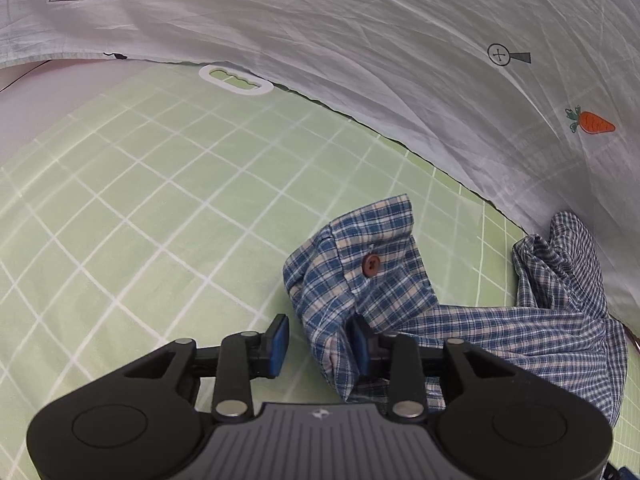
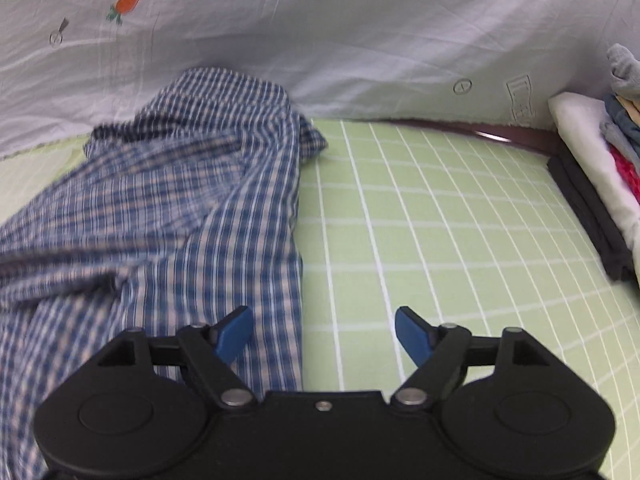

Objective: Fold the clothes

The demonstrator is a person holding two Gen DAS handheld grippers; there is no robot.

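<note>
The plaid shirt [image 1: 472, 332] lies crumpled on the green checked mat [image 1: 160, 208], its far side against the pale printed sheet [image 1: 360, 40]. The buttoned cuff [image 1: 372, 256] stands up just ahead of the left gripper [image 1: 320, 344].

Gripper state:
- Left gripper: jaws parted; sleeve fabric sits between the pads and rests against the right-hand pad, but the left-hand pad is clear, so no clamp (released).
- Right gripper [image 2: 324, 336]: jaws wide apart, nothing between them; shirt edge lies under the left pad only.

Step in hand (judgement): re-grip and spread the garment flat before any fold.
1. Take single-layer edges, e.g. cuff and hem, not bunched cloth.
2. Pull the grippers apart until wrinkles clear.
3. Lay the sleeve straight, button side consistent w/ the front.

Containers: none visible. At the right-wrist view's right edge, a stack of folded clothes [image 2: 616, 148] rests on a dark slab (contents beyond top layers not discernible).
</note>
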